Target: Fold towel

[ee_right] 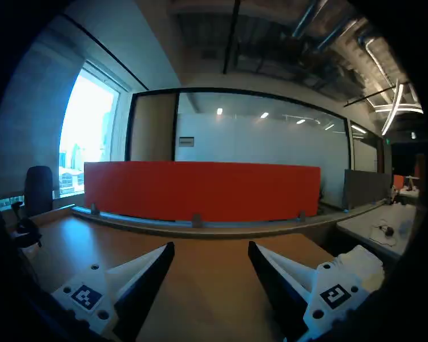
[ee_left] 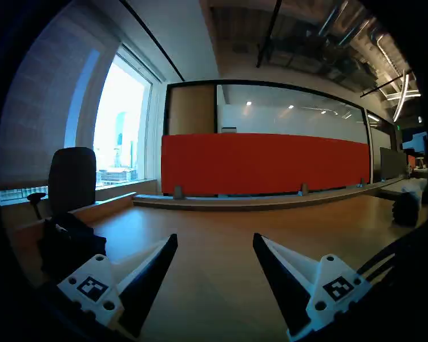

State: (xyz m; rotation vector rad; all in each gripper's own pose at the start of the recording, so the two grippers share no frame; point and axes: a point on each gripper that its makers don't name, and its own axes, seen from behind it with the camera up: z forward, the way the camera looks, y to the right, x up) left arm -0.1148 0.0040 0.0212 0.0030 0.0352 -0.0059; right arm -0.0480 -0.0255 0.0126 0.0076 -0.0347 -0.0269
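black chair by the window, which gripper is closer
Left. The chair looms large front-left of the left gripper; from the right gripper it sits small and farther left.

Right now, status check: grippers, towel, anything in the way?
Left gripper open, right gripper open, neither holding anything. Towel not in hand. Ahead: wooden desk, red partition.

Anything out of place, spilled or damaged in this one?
Nothing stands out. The left gripper and right gripper hover over the wooden desk, jaws apart, and the red divider stands straight. A dark bundle sits at the left below the chair, too dim to identify.
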